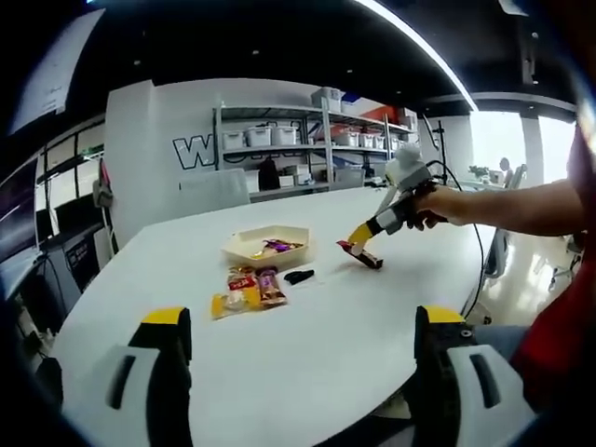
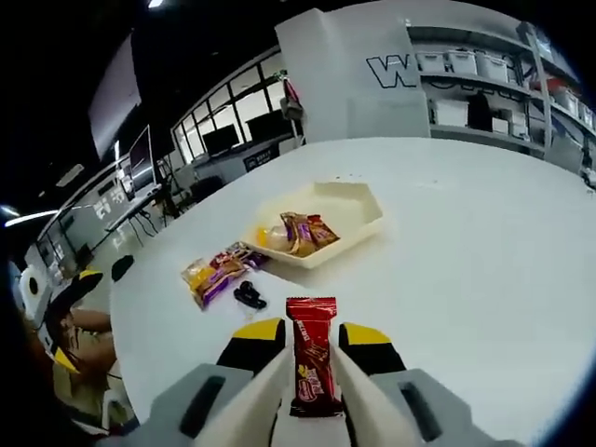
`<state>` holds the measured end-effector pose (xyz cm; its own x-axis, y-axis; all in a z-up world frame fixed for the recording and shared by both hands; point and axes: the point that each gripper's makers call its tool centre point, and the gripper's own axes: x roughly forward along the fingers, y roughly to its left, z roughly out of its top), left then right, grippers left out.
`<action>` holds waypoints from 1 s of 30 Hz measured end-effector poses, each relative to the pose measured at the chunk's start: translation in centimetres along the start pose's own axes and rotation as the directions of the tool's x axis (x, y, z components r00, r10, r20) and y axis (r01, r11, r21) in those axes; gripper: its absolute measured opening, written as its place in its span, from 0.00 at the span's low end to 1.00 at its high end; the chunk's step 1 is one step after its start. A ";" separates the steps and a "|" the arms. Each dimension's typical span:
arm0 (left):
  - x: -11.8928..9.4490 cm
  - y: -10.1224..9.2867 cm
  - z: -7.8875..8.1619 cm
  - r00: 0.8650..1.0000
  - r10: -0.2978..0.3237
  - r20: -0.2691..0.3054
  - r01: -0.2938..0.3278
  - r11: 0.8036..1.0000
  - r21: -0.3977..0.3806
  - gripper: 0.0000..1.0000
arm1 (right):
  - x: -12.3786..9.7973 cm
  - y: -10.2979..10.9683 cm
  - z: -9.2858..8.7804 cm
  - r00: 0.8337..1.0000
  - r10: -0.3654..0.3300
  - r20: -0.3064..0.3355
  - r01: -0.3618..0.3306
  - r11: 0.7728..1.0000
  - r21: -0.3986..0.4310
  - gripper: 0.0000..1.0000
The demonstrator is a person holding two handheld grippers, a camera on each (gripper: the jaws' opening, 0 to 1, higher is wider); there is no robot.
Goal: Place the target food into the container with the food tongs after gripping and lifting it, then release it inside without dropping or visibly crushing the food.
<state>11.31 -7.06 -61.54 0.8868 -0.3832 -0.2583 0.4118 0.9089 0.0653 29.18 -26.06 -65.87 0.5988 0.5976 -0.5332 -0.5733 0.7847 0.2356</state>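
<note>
My right gripper (image 2: 313,346) is shut on a red snack bar (image 2: 312,358), which stands up between its yellow-tipped jaws just above the white table (image 2: 484,242). In the left gripper view that same right gripper (image 1: 364,246) comes in from the right in a person's hand, with the red snack bar (image 1: 361,254) at the table surface. A pale yellow tray (image 2: 349,216) holding wrapped snacks lies beyond the bar; the tray (image 1: 244,248) also shows mid-table. My left gripper (image 1: 303,340) hangs open over the near table edge with nothing between its jaws.
Several wrapped snacks (image 1: 246,291) lie loose beside the tray, also seen as a snack pile (image 2: 216,270). A small black object (image 1: 299,276) rests near them. Shelving with white bins (image 1: 307,140) stands behind the table. The person's arm (image 1: 521,207) reaches over the table's right side.
</note>
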 end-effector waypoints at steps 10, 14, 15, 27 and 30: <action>-0.5 0.6 0.1 1.000 0.017 -0.007 -0.017 1.000 0.004 0.97 | -0.3 0.5 4.2 0.998 0.008 0.055 -0.006 0.999 -0.045 0.17; -0.6 0.9 0.3 1.000 0.024 -0.005 -0.024 1.000 0.007 0.97 | -0.3 1.1 6.1 0.997 0.013 0.071 -0.008 0.998 -0.067 0.17; -0.6 1.0 0.3 1.000 0.025 -0.005 -0.025 1.000 0.008 0.97 | -0.4 1.2 6.5 0.997 0.015 0.074 -0.010 0.998 -0.070 0.17; -0.5 1.6 1.0 0.999 0.034 -0.004 -0.034 0.999 0.016 0.98 | 0.8 2.6 11.8 0.990 0.041 0.135 -0.024 0.992 -0.124 0.17; -0.6 1.7 1.1 0.999 0.036 -0.001 -0.036 0.999 0.014 0.98 | 1.2 2.5 12.7 0.989 0.040 0.144 -0.022 0.992 -0.128 0.17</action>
<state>11.72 -5.50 -60.19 0.9007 -0.3502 -0.2571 0.3827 0.9197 0.0882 35.54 -21.31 -55.61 0.6493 0.6461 -0.4012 -0.6531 0.7440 0.1410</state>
